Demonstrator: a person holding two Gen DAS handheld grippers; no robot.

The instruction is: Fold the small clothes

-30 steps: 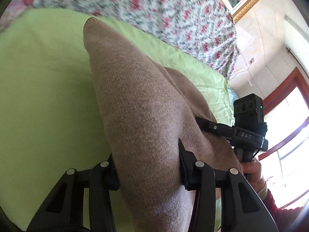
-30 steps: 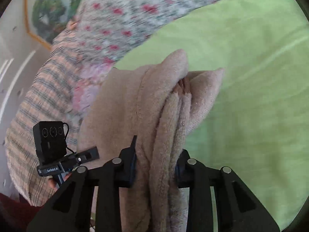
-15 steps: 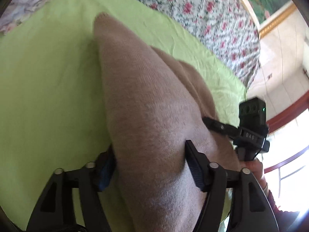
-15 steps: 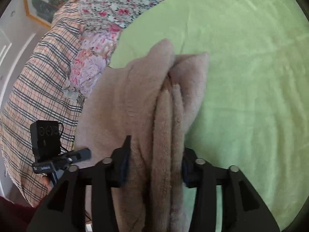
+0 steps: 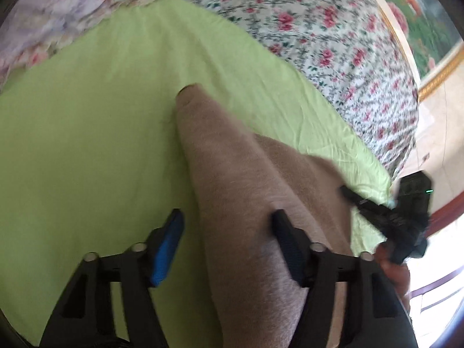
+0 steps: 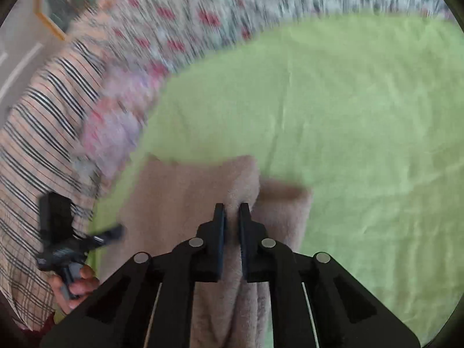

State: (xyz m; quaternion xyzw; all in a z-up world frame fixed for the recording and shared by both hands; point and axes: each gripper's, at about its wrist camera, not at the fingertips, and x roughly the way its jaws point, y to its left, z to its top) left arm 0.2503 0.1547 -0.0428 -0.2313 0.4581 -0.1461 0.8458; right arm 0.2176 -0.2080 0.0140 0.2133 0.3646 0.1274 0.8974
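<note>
A: Left wrist view. Left gripper (image 5: 227, 226) is spread wide. Brown garment (image 5: 243, 203) runs up between the fingers; the right finger (image 5: 285, 235) touches the cloth, the blue-padded left finger (image 5: 168, 246) stands clear of it, green showing in the gap.

B: Where's the garment?

A: On the green sheet (image 5: 87, 145), a long ridge tapering to a rounded tip towards the far edge. A second layer spreads flat to its right, reaching near the sheet's right edge. Floral quilt (image 5: 319, 37) beyond the far edge, gold picture frame (image 5: 435, 75) top right.

B: Other gripper visible?

A: Yes, right gripper (image 5: 348, 192) at the right edge of the sheet, blurred, one fingertip at the cloth's corner. Can't tell its state from here.

B: Right wrist view?

A: Right gripper (image 6: 232, 211) nearly pressed together, pinching a fold of the garment (image 6: 188, 197). Cloth bunches up between the fingers and hangs down under them. The rest lies flat on the sheet (image 6: 362, 116) near its left edge, a square-ish panel to the left, a narrower flap to the right.

B: Surroundings?

A: Left gripper (image 6: 116, 230) and hand (image 6: 76, 288) low left, blurred. Plaid fabric (image 6: 32, 150) on the left, quilt (image 6: 203, 14) across the top, motion-smeared.
</note>
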